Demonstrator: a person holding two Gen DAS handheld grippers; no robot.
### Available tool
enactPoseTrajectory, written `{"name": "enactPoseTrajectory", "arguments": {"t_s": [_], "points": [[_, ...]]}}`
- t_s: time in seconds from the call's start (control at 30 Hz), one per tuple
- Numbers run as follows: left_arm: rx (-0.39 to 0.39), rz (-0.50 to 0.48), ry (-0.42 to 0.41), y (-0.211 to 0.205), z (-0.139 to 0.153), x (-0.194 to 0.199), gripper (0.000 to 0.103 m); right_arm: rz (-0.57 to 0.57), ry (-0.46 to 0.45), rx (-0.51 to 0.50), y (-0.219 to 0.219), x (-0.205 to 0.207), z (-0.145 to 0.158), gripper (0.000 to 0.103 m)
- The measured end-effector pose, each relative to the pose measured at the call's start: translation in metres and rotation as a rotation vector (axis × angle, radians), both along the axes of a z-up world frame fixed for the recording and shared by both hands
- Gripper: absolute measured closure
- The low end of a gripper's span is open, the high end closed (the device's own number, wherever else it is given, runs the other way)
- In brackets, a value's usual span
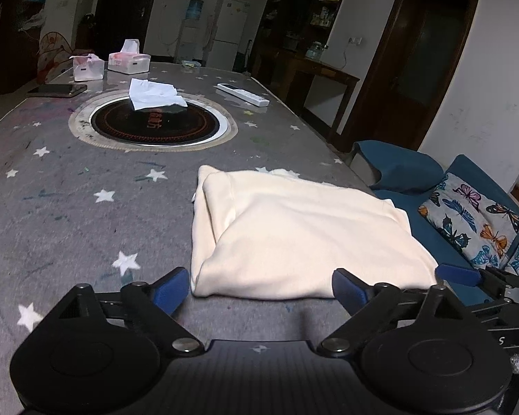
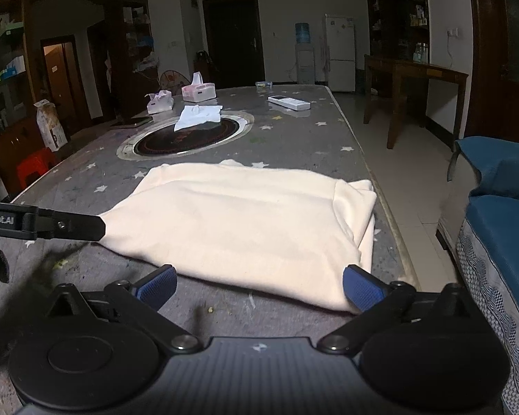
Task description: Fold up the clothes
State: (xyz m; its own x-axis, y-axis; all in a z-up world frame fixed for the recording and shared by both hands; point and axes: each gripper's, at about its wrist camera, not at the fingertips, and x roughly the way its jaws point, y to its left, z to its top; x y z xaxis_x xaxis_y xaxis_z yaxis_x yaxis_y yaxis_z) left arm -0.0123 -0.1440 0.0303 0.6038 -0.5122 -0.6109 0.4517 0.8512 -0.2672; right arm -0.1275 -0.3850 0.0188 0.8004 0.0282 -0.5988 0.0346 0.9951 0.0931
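A cream garment (image 1: pixel 294 231) lies folded into a thick rectangle on the grey star-patterned table (image 1: pixel 69 207), near its right edge. My left gripper (image 1: pixel 261 290) is open and empty, its blue pads just short of the garment's near edge. The garment also shows in the right wrist view (image 2: pixel 245 221). My right gripper (image 2: pixel 259 287) is open and empty at the garment's near edge, its right pad beside the near right corner. The left gripper's finger (image 2: pixel 69 226) reaches in from the left, touching the garment's left corner.
A round black hotplate (image 1: pixel 155 124) sits in the table's middle with a white cloth (image 1: pixel 155 95) on it. Tissue boxes (image 1: pixel 128 60), a phone (image 1: pixel 57 90) and a power strip (image 1: pixel 242 94) lie at the far end. A blue sofa (image 1: pixel 467 214) stands right of the table.
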Motion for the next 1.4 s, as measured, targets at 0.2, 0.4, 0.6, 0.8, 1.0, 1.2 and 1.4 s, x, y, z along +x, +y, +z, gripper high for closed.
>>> {"name": "enactPoseTrajectory", "arguments": {"t_s": [0.2, 0.4, 0.6, 0.8, 1.0, 1.2, 1.4], "points": [[0.006, 0.005, 0.004, 0.007, -0.001, -0.01, 0.0, -0.002, 0.007, -0.004, 0.008, -0.005, -0.001, 0.0], [0.014, 0.012, 0.023, 0.012, -0.005, -0.018, 0.0, 0.0, 0.008, -0.014, 0.015, -0.013, -0.001, 0.0], [0.011, 0.031, 0.037, 0.02, -0.008, -0.025, 0.0, 0.01, 0.011, -0.019, 0.021, -0.019, -0.002, 0.0], [0.009, 0.055, 0.049, 0.026, -0.009, -0.03, 0.0, 0.019, 0.016, -0.017, 0.024, -0.022, -0.003, 0.0], [0.022, 0.062, 0.07, 0.025, -0.012, -0.032, 0.0, 0.028, 0.021, -0.014, 0.028, -0.026, -0.004, 0.0], [0.041, 0.053, 0.074, 0.019, -0.011, -0.035, 0.0, 0.026, 0.027, -0.001, 0.028, -0.031, -0.005, 0.0], [0.059, 0.043, 0.08, 0.012, -0.011, -0.038, 0.0, 0.031, 0.034, -0.003, 0.028, -0.034, -0.005, 0.0]]}}
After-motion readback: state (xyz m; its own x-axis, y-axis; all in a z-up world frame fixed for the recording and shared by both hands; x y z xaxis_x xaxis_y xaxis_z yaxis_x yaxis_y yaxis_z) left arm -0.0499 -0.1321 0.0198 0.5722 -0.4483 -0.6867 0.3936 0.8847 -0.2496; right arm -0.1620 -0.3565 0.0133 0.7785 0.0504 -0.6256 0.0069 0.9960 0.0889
